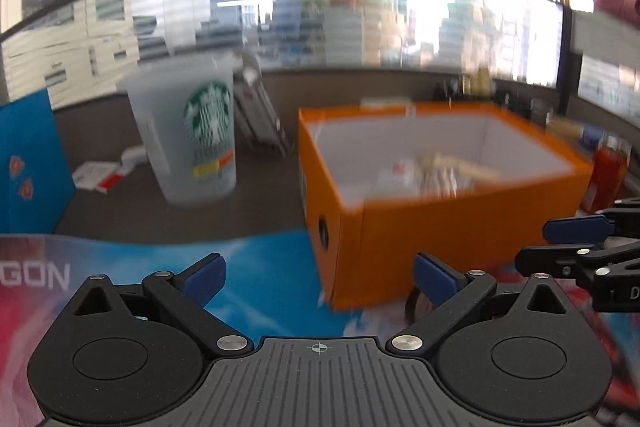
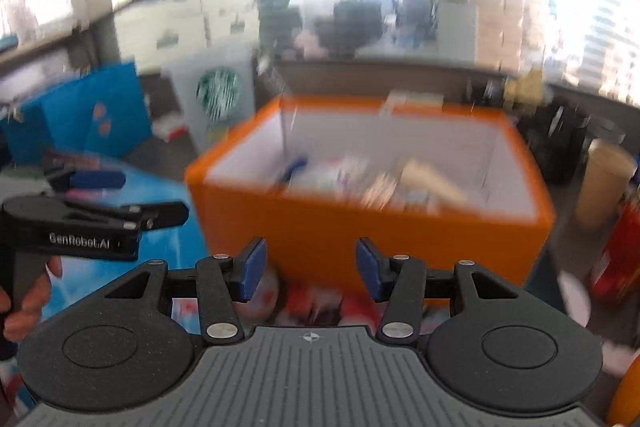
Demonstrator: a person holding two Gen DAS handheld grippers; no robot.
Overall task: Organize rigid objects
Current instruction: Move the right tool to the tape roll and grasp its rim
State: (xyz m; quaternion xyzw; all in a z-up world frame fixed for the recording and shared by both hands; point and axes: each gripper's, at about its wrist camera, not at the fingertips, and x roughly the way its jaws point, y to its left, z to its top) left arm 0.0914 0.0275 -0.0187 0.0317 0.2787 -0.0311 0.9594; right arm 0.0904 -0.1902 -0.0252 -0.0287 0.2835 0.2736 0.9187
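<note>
Orange box (image 1: 420, 227) with blurred items (image 1: 436, 171)

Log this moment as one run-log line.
left gripper: open, empty | right gripper: open, empty | orange box: several items inside, blurred | plastic cup: upright, left of box

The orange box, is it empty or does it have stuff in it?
Not empty: the orange box is open-topped, and several blurred items lie inside; what they are, cannot tell.

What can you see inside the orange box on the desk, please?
The orange box has white inner walls and already holds a blurred pile: a tan cardboard-like piece, something blue and pale packets. Motion blur and the near wall hide what lies beneath them.
</note>
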